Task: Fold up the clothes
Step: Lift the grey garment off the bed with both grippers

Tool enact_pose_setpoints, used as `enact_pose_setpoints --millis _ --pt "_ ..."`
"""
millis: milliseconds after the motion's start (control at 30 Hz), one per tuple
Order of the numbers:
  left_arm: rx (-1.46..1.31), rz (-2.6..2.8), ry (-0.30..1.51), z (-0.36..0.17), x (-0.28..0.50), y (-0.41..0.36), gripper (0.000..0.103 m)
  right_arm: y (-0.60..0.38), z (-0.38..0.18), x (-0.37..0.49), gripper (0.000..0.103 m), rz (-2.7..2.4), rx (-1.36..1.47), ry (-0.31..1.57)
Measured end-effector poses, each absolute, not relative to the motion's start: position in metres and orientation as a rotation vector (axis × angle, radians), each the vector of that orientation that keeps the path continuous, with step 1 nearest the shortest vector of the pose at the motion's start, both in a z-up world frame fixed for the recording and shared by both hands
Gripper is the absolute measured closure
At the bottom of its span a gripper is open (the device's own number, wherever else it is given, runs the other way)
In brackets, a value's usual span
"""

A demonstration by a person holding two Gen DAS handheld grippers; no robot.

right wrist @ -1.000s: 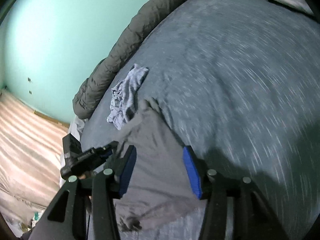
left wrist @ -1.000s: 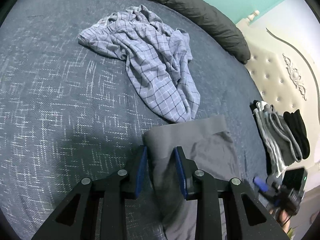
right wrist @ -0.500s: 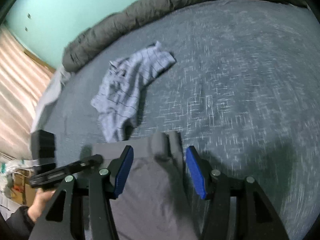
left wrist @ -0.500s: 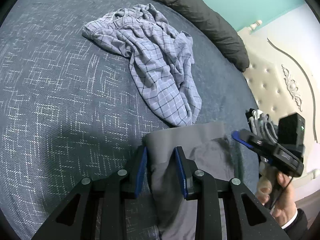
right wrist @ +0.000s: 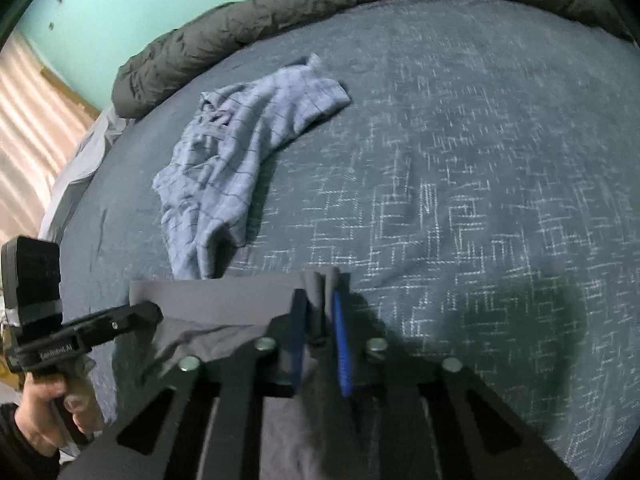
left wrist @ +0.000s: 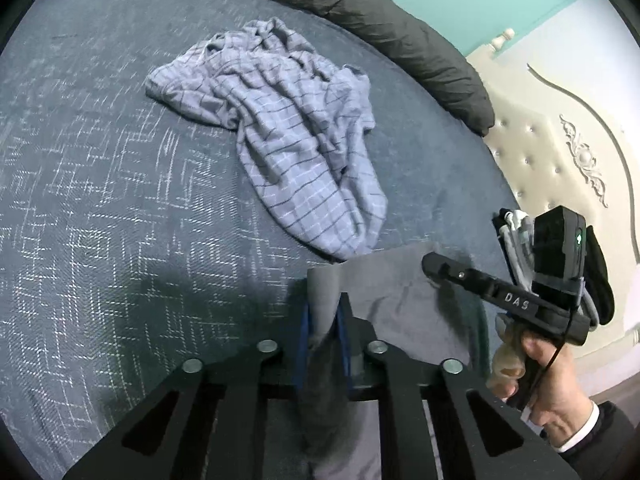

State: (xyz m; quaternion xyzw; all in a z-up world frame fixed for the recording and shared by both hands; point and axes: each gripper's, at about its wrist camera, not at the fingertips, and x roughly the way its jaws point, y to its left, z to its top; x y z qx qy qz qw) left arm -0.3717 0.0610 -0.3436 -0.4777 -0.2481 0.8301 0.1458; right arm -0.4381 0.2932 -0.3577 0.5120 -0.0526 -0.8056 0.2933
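Grey garment (left wrist: pixel 404 304) spread on bed (left wrist: pixel 100 200), near edge, just below crumpled checked shirt (left wrist: pixel 296 152), its near tip touching grey top edge. Left gripper (left wrist: pixel 324 332): jaws clenched on bunched left corner of grey garment, fabric pinched between blue pads, corner sticking up past tips. Right gripper (right wrist: pixel 320 320): jaws clamped on right corner, folds gathered between pads. Top edge stretched between both grippers. Folded stack (left wrist: pixel 516 236) by headboard (left wrist: pixel 560 152), partly hidden.
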Motion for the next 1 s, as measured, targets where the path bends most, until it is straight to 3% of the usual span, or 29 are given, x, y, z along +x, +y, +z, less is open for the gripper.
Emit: enact_pose_setpoints --millis 233,633,1000 --pt "-1.287 2.425 -0.616 -0.299 -0.355 0.08 0.095 0.302 -0.306 -0.412 0.098 -2.18 1.182 -0.188" --pt "-1.082 2.488 -0.483 -0.171 -0.293 0.097 0.095 0.341 -0.177 -0.358 0.098 -2.24 0.917 -0.211" --pt "-0.937 2.529 -0.386 -0.083 -0.257 0.129 0.095 0.376 -0.086 -0.314 0.098 -2.305 0.741 -0.203"
